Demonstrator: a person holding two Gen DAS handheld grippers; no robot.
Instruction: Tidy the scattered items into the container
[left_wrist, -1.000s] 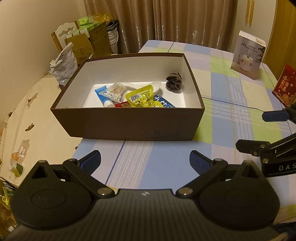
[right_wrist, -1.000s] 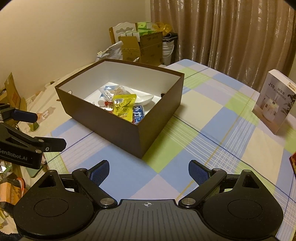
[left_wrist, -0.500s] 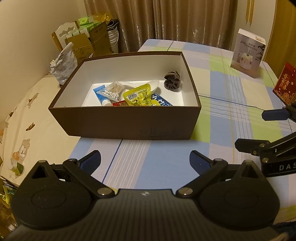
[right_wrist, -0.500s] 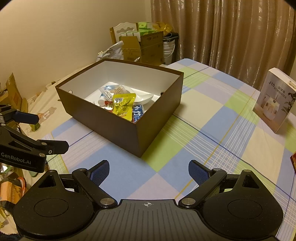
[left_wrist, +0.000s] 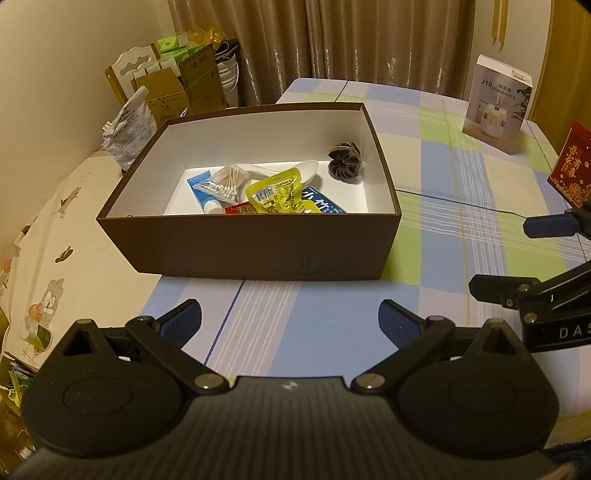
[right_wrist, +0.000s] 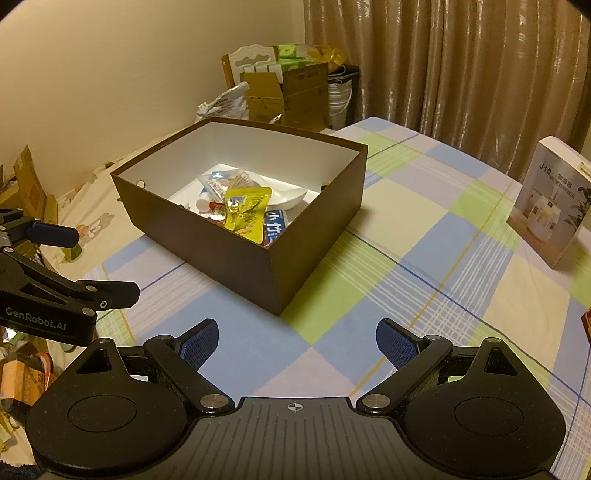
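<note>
From my left gripper (left_wrist: 290, 321) the brown cardboard box (left_wrist: 258, 251) sits straight ahead on the checked cloth (left_wrist: 443, 236), apart from the blue-padded fingertips; from my right gripper (right_wrist: 295, 341) it lies ahead and to the left. Both pairs of tongs stand wide open with nothing between them.

The box is matte brown outside and white inside. In it lie a crinkly yellow sachet (left_wrist: 279, 192), a clear bag of cotton swabs (left_wrist: 225, 182), a blue-and-white tube (left_wrist: 203, 194), a glossy white spoon (left_wrist: 295, 170) and a dark ruffled scrunchie (left_wrist: 344, 160) (apart from the rest, near the right wall). A blue packet (left_wrist: 321, 205) and a small red wrapper (left_wrist: 240, 210) are half hidden behind the near wall, their print unreadable.
</note>
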